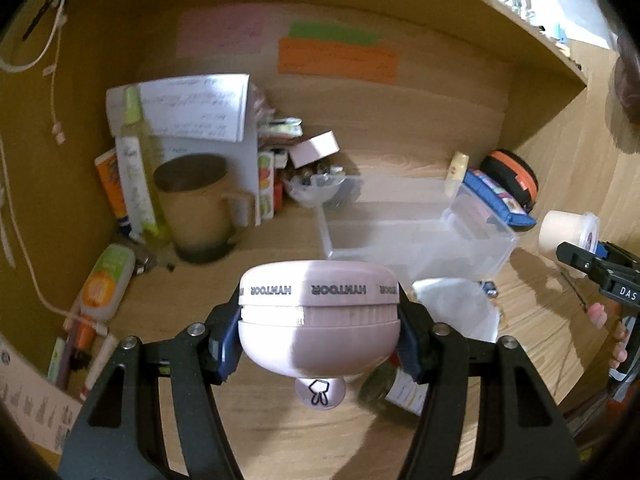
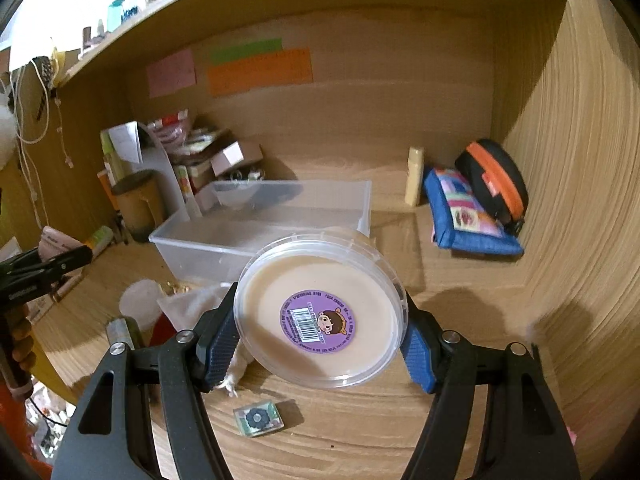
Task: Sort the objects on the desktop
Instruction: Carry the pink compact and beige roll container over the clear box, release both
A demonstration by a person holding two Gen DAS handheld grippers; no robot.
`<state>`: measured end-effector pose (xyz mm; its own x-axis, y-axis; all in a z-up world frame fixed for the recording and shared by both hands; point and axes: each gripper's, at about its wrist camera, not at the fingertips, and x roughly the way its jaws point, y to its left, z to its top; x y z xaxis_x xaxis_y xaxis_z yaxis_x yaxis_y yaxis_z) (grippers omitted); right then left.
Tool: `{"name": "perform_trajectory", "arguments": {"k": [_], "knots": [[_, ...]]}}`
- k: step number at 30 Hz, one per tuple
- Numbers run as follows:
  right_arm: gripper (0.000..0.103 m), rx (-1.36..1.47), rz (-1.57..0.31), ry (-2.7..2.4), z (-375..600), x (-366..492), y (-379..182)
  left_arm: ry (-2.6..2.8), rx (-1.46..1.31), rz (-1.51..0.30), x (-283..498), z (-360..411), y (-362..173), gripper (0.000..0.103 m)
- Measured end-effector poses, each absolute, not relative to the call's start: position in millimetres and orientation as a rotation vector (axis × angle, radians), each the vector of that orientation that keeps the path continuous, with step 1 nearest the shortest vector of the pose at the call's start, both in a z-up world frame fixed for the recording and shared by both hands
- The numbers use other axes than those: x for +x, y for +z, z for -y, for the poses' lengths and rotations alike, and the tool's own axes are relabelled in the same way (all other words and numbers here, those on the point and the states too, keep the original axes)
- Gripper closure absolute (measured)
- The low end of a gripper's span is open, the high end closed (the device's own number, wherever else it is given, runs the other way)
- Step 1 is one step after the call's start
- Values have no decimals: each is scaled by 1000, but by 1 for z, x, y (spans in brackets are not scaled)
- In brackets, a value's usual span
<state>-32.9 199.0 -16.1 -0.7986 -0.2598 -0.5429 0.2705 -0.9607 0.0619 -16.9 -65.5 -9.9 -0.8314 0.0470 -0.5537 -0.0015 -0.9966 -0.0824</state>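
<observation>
the left gripper [image 1: 319, 336] is clamping a pink round device marked "hyntoor" [image 1: 319, 320] between its blue pads [image 1: 225, 350], holding it clear of the wooden desktop [image 1: 280, 432]. the right gripper [image 2: 320, 344] is likewise closed on a round clear-lidded tub of cream-coloured paste [image 2: 322, 312], tilted so that its purple barcode sticker is facing the camera.

step in hand, as judged: both items are being carried, with placement not yet done. the clear plastic bin [image 2: 264, 232] is sitting empty just beyond both loads — the likely destination. the next move is calling for each load to be brought over the bin's open top, lowered inside the walls, and released one at a time so that the two grippers are not crowding each other.

surroundings: a white cloth [image 1: 460, 308] and a small dark-lidded jar [image 1: 380, 384] are lying between the grippers and the bin's near wall. a small square item with a dark flower shape [image 2: 259, 419] is resting on the desk below the tub. a tan mug [image 1: 200, 208], bottles and boxes are crowding the left rear corner; a blue patchwork pouch [image 2: 468, 212] and a black case with an orange zip [image 2: 494, 180] are occupying the right rear corner. the cloth is lying close to the bin — it may snag a low approach.
</observation>
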Motion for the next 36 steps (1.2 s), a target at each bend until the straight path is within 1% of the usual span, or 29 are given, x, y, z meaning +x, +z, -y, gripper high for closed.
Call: {"name": "perform_trajectory", "arguments": {"k": [9, 19, 26, 36], "knots": [[36, 744, -37, -2740, -200, -42, 6, 2931, -863, 49, -43, 51, 12, 41], [36, 743, -43, -2705, -194, -83, 9, 2879, -872, 3, -87, 36, 19, 41], [36, 747, -67, -2668, -186, -110, 11, 2834, -895, -12, -118, 28, 18, 41], [36, 795, -96, -2624, -171, -147, 5, 2775, -988, -8, -163, 25, 1, 41]]}}
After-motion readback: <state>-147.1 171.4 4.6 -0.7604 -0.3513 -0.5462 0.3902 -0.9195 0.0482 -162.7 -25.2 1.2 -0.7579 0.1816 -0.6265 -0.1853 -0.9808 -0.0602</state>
